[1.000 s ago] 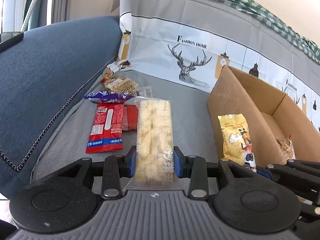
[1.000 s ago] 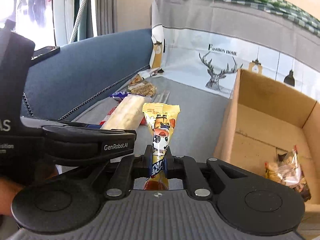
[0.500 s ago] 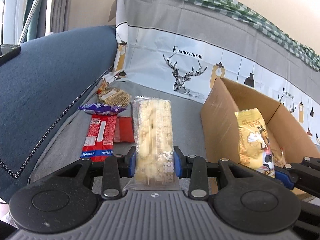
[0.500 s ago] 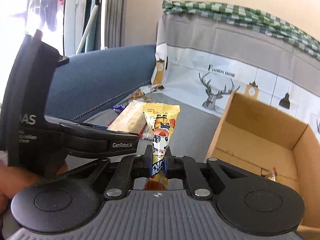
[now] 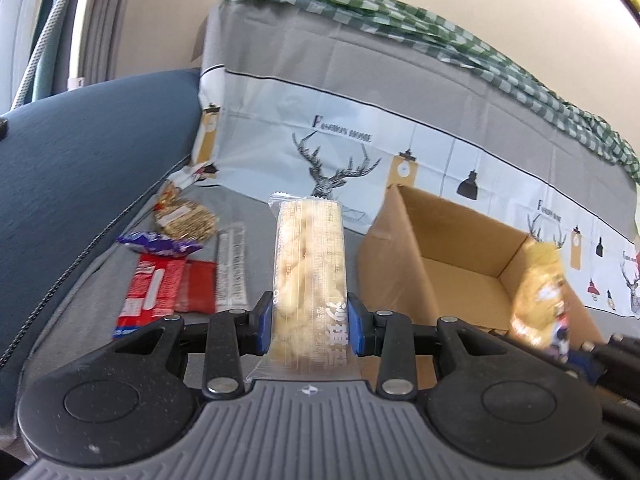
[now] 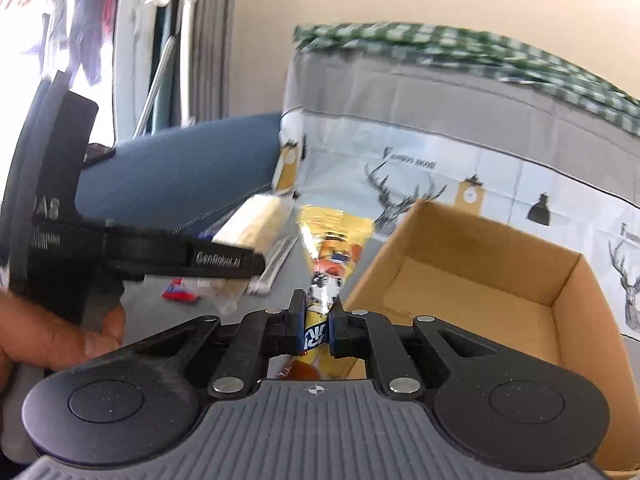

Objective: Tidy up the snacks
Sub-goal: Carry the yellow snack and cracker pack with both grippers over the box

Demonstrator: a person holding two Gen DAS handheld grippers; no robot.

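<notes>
My left claw [image 5: 310, 322] is clamped partway closed on a long clear packet of pale puffed snack [image 5: 308, 264]; the blue pads press its two long sides near the printed end, and the packet stands lengthwise away from me, clear of the grey sofa seat [image 5: 256, 216]. My right claw [image 6: 318, 322] is pinched almost fully together on the crimped lower end of a yellow cartoon-printed snack bag [image 6: 332, 240], which fans out above the pads. In the right wrist view a hand [image 6: 52, 336] grips the handle of the left claw at the lower left, with its packet showing beyond.

On the seat, just left of the held packet, lie a red snack packet [image 5: 154, 292], a clear printed wrapper [image 5: 232, 268] beside it, a purple wrapper [image 5: 160, 244] behind the red one, and a round seed-and-nut cake in clear wrap [image 5: 186, 220] further back, near the blue sofa arm [image 5: 80, 160].

To the right stands an open cardboard box [image 5: 400, 264]. In the left wrist view the yellow bag appears blurred over the box's right part; in the right wrist view it sits at the box's near left corner. I cannot tell whether it is over the opening.

Behind everything rises the sofa back under a grey deer-print cover [image 5: 340, 160], topped by a green checked cloth [image 5: 440, 32].
</notes>
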